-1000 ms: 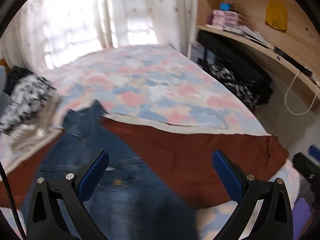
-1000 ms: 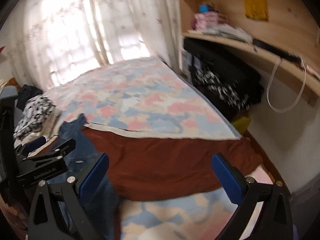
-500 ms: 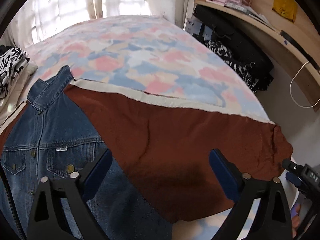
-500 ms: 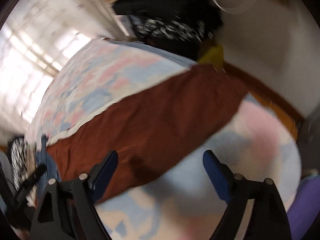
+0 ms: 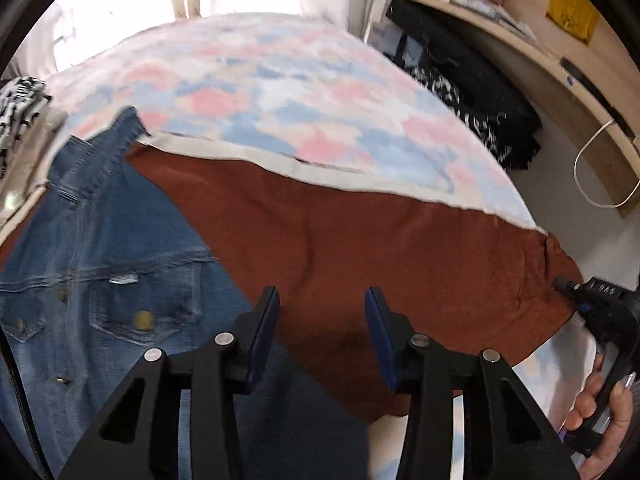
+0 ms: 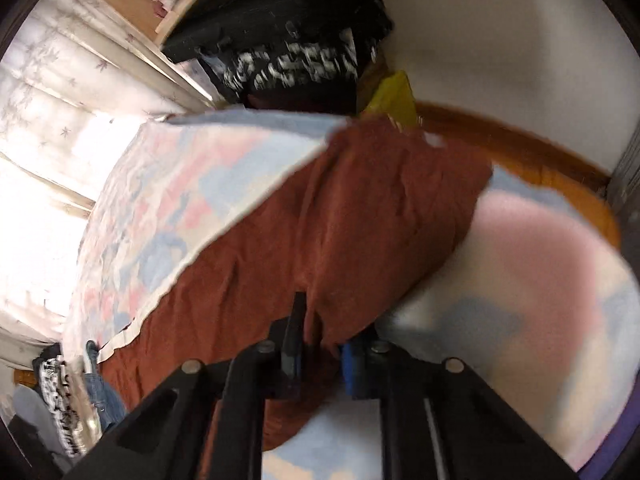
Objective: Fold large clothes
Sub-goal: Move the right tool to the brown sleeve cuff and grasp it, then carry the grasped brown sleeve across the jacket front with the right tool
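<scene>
No fold is seen yet: the large rust-brown cloth [image 5: 360, 248] is spread flat across the pastel-patterned bed [image 5: 280, 80], a blue denim jacket [image 5: 100, 260] overlapping one end. Its corner is pinched by the right claw [image 6: 318, 354] (a first grip, seemingly); the left claw [image 5: 322, 334] is held spread above it.

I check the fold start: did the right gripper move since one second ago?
Yes. The right gripper went down to the brown cloth, near the bed's corner.
</scene>
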`<state>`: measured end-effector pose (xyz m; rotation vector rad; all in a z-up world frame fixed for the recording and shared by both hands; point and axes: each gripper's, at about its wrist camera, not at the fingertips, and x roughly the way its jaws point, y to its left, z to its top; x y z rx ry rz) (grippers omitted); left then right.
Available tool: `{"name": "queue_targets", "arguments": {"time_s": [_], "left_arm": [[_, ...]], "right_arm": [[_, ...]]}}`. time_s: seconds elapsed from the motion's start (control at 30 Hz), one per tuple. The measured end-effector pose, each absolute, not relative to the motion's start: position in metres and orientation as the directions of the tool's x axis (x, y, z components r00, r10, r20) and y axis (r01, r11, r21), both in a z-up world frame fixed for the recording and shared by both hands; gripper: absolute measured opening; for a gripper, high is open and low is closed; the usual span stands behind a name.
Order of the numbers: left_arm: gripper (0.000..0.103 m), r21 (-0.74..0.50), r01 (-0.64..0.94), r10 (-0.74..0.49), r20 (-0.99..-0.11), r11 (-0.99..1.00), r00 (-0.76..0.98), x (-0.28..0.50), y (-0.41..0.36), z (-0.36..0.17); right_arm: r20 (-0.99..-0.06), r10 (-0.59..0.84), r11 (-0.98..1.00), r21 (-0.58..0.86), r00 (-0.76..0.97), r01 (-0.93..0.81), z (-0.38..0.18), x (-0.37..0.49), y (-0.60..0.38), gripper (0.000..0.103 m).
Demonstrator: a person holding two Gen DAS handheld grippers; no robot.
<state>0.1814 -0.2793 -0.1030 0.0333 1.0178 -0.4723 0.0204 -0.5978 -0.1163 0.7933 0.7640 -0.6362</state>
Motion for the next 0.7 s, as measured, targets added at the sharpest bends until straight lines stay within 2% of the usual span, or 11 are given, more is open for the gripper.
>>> {"name": "queue_targets", "arguments": {"time_s": [0.13,0.3,0.4,0.47,0.53,0.67,0.7], "left_arm": [[0.043,-0.214,0.350,-0.359,-0.829,0.912,0.428,0.183,-0.238,-0.086],[0.043,-0.230,0.256,-0.333,-0.796,0.939,0.506,0.178,-0.168,-0.068],[0.044,-0.226,0.203,-0.302,-0.778,0.953,0.550,0.176,-0.128,-0.065],[0.048,-0.209,0.164,-0.265,-0.772,0.964,0.577,0.175,-0.099,-0.067],[0.051,-0.197,0.132,-0.237,-0.771,0.972,0.591,0.175,-0.074,-0.073],[0.052,-0.225,0.098,-0.240,-0.790,0.969,0.564,0.179,-0.043,-0.094],[0.052,-0.240,0.092,-0.250,-0.796,0.967,0.552,0.180,-0.036,-0.100]], "right_arm": [[-0.670,-0.289,0.722,0.316,0.684,0.615,-0.042,0.040,-0.536,0.011],[-0.592,-0.180,0.891,0.240,0.786,0.385,0.012,0.078,-0.437,0.011],[-0.619,-0.067,0.956,0.184,0.782,0.228,0.006,0.113,-0.370,0.013],[-0.663,-0.022,0.975,0.152,0.749,0.164,-0.014,0.132,-0.336,0.014],[-0.727,0.071,0.978,0.185,0.683,0.096,-0.046,0.146,-0.306,0.016],[-0.845,0.170,0.975,0.219,0.508,0.038,-0.116,0.160,-0.267,0.047],[-0.865,0.167,0.978,0.207,0.473,0.034,-0.128,0.159,-0.258,0.047]]}}
